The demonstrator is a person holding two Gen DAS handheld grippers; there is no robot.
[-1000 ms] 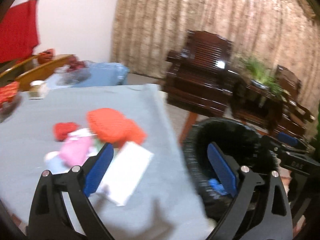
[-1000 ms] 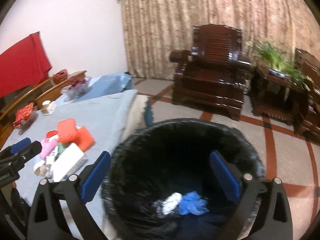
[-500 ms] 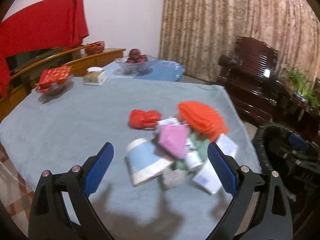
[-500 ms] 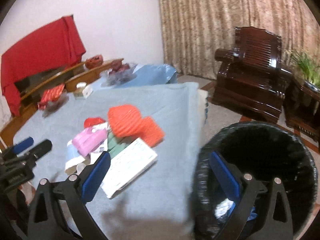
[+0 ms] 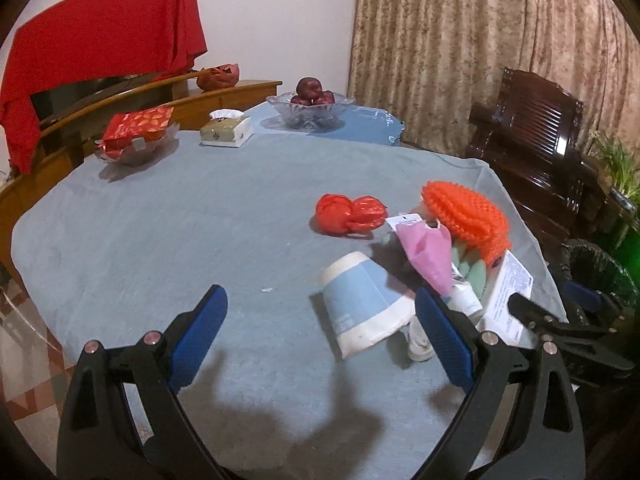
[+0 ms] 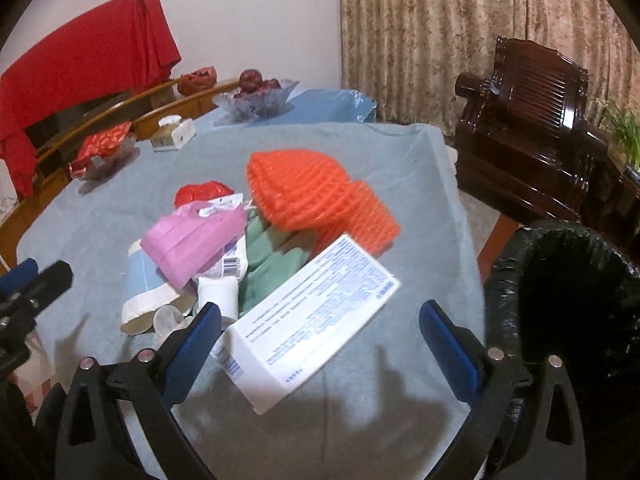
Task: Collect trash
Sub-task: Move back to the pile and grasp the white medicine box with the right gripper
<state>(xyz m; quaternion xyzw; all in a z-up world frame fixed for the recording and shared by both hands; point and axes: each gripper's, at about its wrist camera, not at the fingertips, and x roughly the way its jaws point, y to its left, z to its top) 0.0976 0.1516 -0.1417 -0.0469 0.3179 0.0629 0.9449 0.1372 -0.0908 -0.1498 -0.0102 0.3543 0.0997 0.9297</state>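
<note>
The left gripper (image 5: 320, 334) hung wide open and empty over the table (image 5: 160, 232), the paper cup (image 5: 366, 304) lying on its side just ahead. A careless pinch would likely have crushed it or rolled it away. The right gripper (image 6: 320, 334), equally spread and empty, faced the white box (image 6: 312, 324); the box looked too broad, so it might have slipped short of the bin (image 6: 568, 288) off the table's right edge.

Blue-clothed table (image 5: 160, 240) under trash pile (image 6: 256, 240)
</note>
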